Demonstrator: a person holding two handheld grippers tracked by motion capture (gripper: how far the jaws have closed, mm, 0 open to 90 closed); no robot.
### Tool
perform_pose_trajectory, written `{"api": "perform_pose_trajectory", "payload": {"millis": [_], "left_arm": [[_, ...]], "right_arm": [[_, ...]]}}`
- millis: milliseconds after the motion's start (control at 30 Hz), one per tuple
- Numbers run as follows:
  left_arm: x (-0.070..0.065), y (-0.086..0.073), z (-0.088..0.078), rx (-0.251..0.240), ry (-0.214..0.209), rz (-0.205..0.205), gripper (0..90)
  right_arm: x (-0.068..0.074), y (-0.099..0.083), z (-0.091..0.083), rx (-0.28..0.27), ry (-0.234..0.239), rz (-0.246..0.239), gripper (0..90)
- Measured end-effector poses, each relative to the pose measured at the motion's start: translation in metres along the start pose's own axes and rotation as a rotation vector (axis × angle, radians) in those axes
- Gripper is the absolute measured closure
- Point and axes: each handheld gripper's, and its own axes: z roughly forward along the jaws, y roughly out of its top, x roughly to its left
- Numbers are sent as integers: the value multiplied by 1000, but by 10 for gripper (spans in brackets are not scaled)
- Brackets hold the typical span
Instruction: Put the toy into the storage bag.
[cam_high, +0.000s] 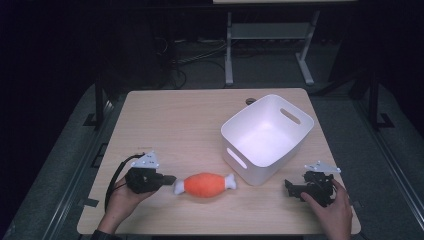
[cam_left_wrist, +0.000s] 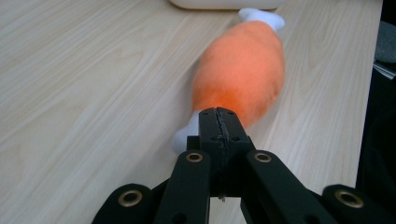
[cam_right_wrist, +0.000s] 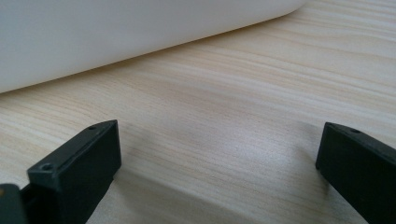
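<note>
An orange plush toy (cam_high: 205, 185) shaped like a drumstick, with white ends, lies across the front of the wooden table (cam_high: 175, 120). My left gripper (cam_high: 170, 178) sits at its left end. In the left gripper view the jaws of the left gripper (cam_left_wrist: 218, 112) are pressed together on the toy's near white end, and the orange body of the plush toy (cam_left_wrist: 243, 70) stretches away beyond them. My right gripper (cam_high: 289, 189) rests low at the front right with its jaws wide apart. Bare wood lies between the jaws of the right gripper (cam_right_wrist: 219, 135).
A white plastic bin (cam_high: 250, 172) with handle slots stands at the right of the table, just behind the toy's right end and close to the right gripper. Its wall (cam_right_wrist: 116, 32) runs across the top of the right gripper view. Dark floor and a metal frame lie beyond the table.
</note>
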Motion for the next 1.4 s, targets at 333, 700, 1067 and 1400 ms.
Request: {"api": "perform_pose_trajectory", "payload": {"millis": [333,700,1067,1400], "left_arm": [[-7,30,21,0,-48,52,896],[-19,61,49,11,-100,112,896],[-33,81,82,43,-161,162,896],[-43,88,108,103,-186,188,896]], "right_arm": [[0,0,0,0,0,0,0],[0,0,0,0,0,0,0],[0,0,0,0,0,0,0],[0,0,0,0,0,0,0]]}}
